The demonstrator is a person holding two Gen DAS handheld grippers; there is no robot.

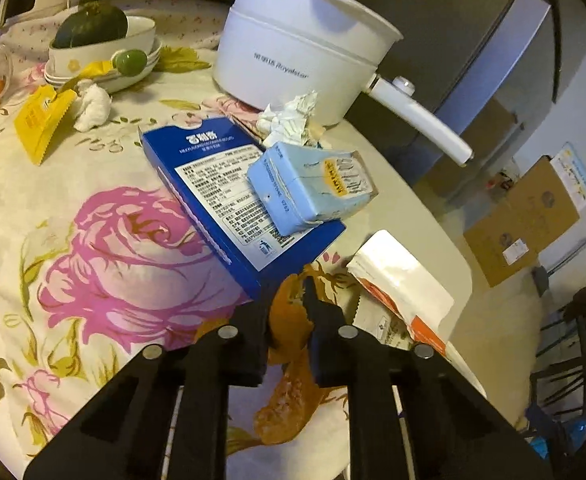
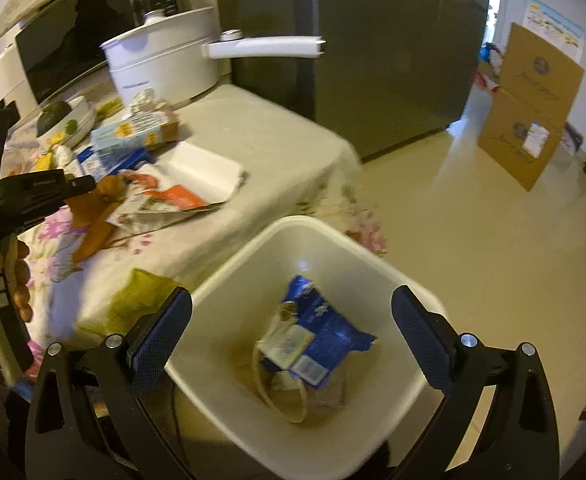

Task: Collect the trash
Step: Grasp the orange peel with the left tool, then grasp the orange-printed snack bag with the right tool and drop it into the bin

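Note:
My left gripper point(image 1: 289, 320) is shut on an orange peel point(image 1: 289, 392) and holds it just above the flowered tablecloth point(image 1: 93, 240); it also shows in the right wrist view point(image 2: 89, 184) with the peel point(image 2: 97, 216) hanging from it. A blue box point(image 1: 229, 204), a light blue carton point(image 1: 313, 188), a white and orange pouch point(image 1: 401, 292), crumpled tissues point(image 1: 289, 120) and a yellow wrapper point(image 1: 43, 120) lie on the table. My right gripper point(image 2: 293, 320) is open and empty above a white bin point(image 2: 229, 272) that holds a blue wrapper point(image 2: 321, 332).
A white electric pot point(image 1: 301, 48) with a long handle stands at the back of the table. Stacked bowls point(image 1: 105, 56) with a dark fruit sit at the back left. A grey fridge point(image 2: 373, 40) and a cardboard box point(image 2: 529, 108) stand beyond the table.

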